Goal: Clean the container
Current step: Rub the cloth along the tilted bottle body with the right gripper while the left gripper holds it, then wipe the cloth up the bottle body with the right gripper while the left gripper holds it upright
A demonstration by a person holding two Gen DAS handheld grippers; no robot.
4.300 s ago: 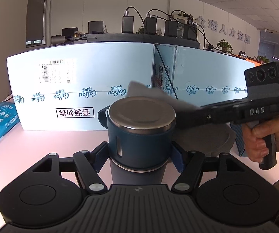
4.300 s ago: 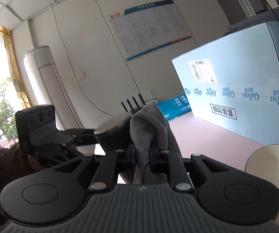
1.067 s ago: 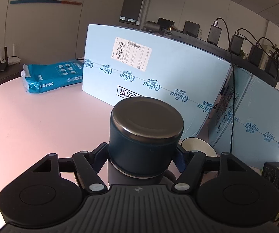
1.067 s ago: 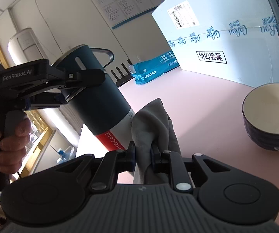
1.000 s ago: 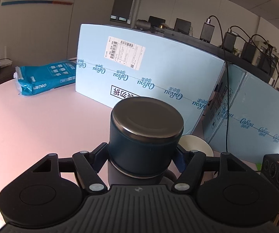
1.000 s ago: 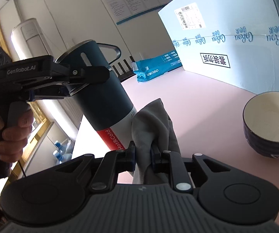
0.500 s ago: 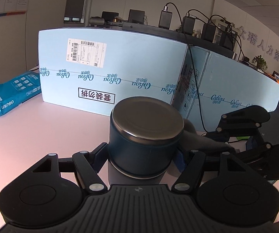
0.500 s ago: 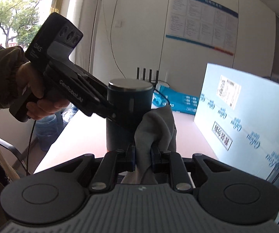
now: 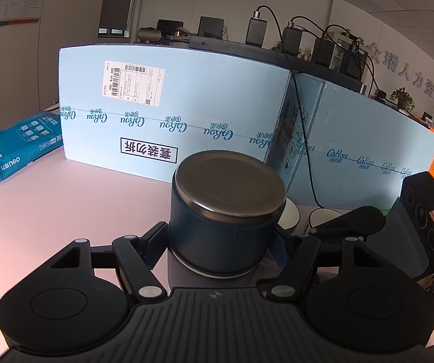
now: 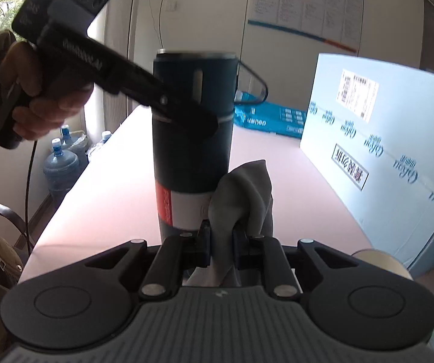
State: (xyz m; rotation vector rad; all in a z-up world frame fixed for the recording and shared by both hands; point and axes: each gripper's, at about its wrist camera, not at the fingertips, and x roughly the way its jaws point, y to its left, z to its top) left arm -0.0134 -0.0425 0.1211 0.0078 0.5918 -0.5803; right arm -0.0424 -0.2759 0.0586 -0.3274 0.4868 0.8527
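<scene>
In the right wrist view the person's hand (image 10: 40,90) holds the left gripper (image 10: 186,115), clamped round the upper body of the dark blue container (image 10: 194,139), which now stands upright where a second ago it was steeply tilted. Beside its lower label, the grey cloth (image 10: 242,193) stays pinched in the nearly closed right gripper (image 10: 221,239). Farther right, the bowl (image 10: 381,261) has slid from mid-frame to the lower edge, beside the light blue box (image 10: 383,127) on the pink tabletop (image 10: 120,181)
</scene>
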